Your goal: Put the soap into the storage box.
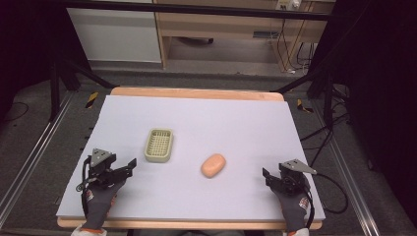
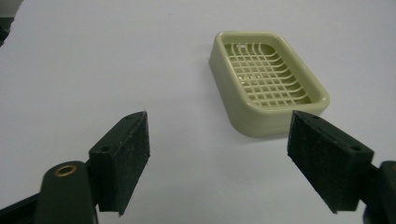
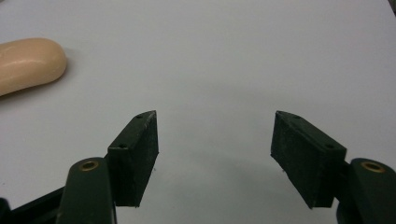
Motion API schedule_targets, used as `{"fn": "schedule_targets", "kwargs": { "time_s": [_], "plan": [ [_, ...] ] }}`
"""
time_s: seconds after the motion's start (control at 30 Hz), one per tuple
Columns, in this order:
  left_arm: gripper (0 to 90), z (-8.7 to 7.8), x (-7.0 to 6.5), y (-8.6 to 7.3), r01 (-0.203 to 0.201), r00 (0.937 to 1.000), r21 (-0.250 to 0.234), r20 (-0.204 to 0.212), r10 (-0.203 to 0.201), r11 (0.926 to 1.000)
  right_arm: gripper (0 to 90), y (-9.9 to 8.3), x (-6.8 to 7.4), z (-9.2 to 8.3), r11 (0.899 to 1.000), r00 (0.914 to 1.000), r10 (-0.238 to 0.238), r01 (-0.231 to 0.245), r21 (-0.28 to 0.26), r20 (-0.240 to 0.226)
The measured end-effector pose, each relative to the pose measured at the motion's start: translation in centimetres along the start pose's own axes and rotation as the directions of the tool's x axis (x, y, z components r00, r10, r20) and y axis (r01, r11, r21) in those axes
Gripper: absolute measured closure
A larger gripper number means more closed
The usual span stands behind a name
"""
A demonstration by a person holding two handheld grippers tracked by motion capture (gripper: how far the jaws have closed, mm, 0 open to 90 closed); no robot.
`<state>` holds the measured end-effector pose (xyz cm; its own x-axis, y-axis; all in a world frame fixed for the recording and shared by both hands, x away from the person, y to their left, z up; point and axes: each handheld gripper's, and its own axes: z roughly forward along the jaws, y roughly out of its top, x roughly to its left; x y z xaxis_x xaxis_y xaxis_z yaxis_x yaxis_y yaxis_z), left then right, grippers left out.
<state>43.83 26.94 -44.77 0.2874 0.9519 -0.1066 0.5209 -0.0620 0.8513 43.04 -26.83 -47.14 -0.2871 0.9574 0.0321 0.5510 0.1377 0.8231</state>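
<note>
White sheeting covers the table (image 1: 196, 118). At its near left the left gripper (image 1: 129, 166) stands wide open and empty, just near-left of the soap dish (image 1: 159, 145). The right gripper (image 1: 266, 176), also agape and empty, sits near right; the soap bar (image 1: 213, 165) lies between them.

White sheet (image 1: 206, 118) over wooden table (image 1: 196, 93), wood cabinet (image 1: 236, 24) behind, cables (image 1: 295, 54) at back right

I wore dark grey gloves (image 1: 101, 199) with what looked like orange cuffs; my black fingers (image 2: 122, 161) had screw holes and brass pivots.
</note>
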Motion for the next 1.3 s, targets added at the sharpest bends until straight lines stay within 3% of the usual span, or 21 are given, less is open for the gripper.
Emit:
{"fn": "schedule_targets", "kwargs": {
  "time_s": [0.5, 0.9, 1.3],
  "plan": [
    [18.4, 0.1, -1.9, 0.6, -0.047, 0.9979, -0.01, 0.044, 0.048, 0.9988, 35.3, -0.2, 0.3, -0.2, 0.999, 0.9994, -0.032, 0.032, -0.019, 0.012],
    [17.9, 0.6, -4.2, 1.1, -0.103, 0.9917, -0.007, 0.076, 0.103, 0.9946, 35.1, -0.2, 0.4, -0.3, 0.999, 0.9989, -0.027, 0.028, -0.027, 0.038],
    [17.9, 0.6, -5.2, 1.9, -0.12, 0.9872, -0.007, 0.105, 0.12, 0.9927, 34.2, -0.2, 0.4, -0.4, 0.999, 0.9986, -0.033, 0.034, -0.031, 0.042]
  ]
}}
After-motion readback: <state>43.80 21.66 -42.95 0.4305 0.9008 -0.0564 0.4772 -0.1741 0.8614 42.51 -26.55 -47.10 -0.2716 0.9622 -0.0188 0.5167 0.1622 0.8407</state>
